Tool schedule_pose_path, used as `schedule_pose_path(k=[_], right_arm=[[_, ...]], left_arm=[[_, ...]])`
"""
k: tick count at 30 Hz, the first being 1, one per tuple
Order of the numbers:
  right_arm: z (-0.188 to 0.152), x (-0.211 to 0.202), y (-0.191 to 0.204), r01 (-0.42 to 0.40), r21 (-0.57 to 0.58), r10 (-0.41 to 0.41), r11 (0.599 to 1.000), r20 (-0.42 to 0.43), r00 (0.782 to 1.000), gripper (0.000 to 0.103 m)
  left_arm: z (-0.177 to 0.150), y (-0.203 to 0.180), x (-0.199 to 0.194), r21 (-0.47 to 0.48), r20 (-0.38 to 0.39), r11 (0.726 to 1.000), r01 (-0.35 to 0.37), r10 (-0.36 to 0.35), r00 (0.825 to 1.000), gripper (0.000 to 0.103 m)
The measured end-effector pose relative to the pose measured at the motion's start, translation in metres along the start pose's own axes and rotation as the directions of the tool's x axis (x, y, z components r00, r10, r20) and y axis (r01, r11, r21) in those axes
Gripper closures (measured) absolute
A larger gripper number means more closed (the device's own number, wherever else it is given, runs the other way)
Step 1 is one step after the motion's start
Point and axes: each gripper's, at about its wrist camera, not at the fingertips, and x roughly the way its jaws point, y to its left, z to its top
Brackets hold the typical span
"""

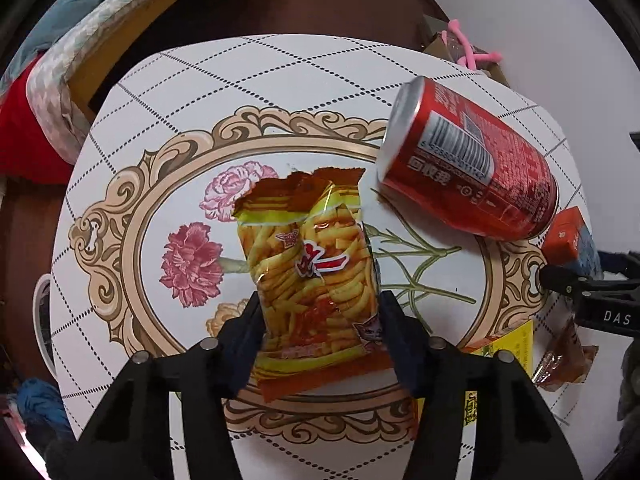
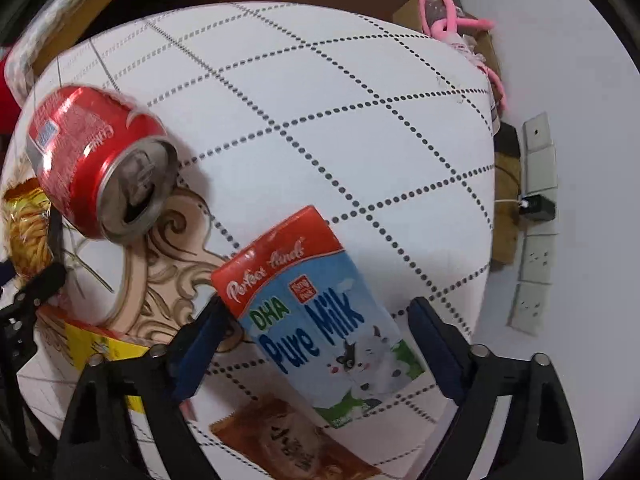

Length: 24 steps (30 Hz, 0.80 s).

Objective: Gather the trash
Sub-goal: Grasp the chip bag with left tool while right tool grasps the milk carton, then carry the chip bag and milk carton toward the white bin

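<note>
A torn yellow and red snack bag (image 1: pixel 316 276) lies on the round table (image 1: pixel 280 80). My left gripper (image 1: pixel 320 312) straddles its lower part, fingers touching both sides. A red soda can (image 1: pixel 468 164) lies on its side to the right; it also shows in the right wrist view (image 2: pixel 96 160). A blue and red milk carton (image 2: pixel 316 312) lies flat between the fingers of my right gripper (image 2: pixel 316 320), which is open wider than the carton; the left finger touches it. The right gripper also shows in the left wrist view (image 1: pixel 592 288).
A brown wrapper (image 2: pixel 296 444) lies under the carton's near end, also in the left wrist view (image 1: pixel 564 356). A yellow packet (image 2: pixel 100 348) lies left of it. A pink toy on boxes (image 2: pixel 452 16) stands beyond the table. Wall sockets (image 2: pixel 536 208) are at right.
</note>
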Motion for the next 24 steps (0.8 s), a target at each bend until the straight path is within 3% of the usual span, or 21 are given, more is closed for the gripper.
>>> schedule_pose_path(k=[2, 6, 17, 24], right_arm=[[-0.005, 0.0, -0.001, -0.014, 0.018, 0.014, 1.0, 0.005, 1.0, 0.018], [-0.013, -0.005, -0.007, -0.027, 0.061, 0.024, 0.998, 0.044, 0.999, 0.037], [-0.041, -0.048, -0.004, -0.079, 0.128, 0.06, 0.989, 0.149, 0.987, 0.043], [-0.066, -0.1, 0.025, -0.123, 0.105, 0.091, 0.987, 0.265, 0.96, 0.043]], left_arm=[[0.0, 0.004, -0.002, -0.005, 0.005, 1.0, -0.001, 0.001, 1.0, 0.058], [0.0, 0.008, -0.008, -0.003, 0.019, 1.0, -0.008, 0.008, 1.0, 0.062], [-0.024, 0.028, -0.067, 0.037, 0.134, 0.999, -0.034, 0.028, 0.991, 0.066], [-0.037, 0.039, -0.107, 0.04, 0.221, 0.998, -0.045, 0.035, 0.975, 0.066]])
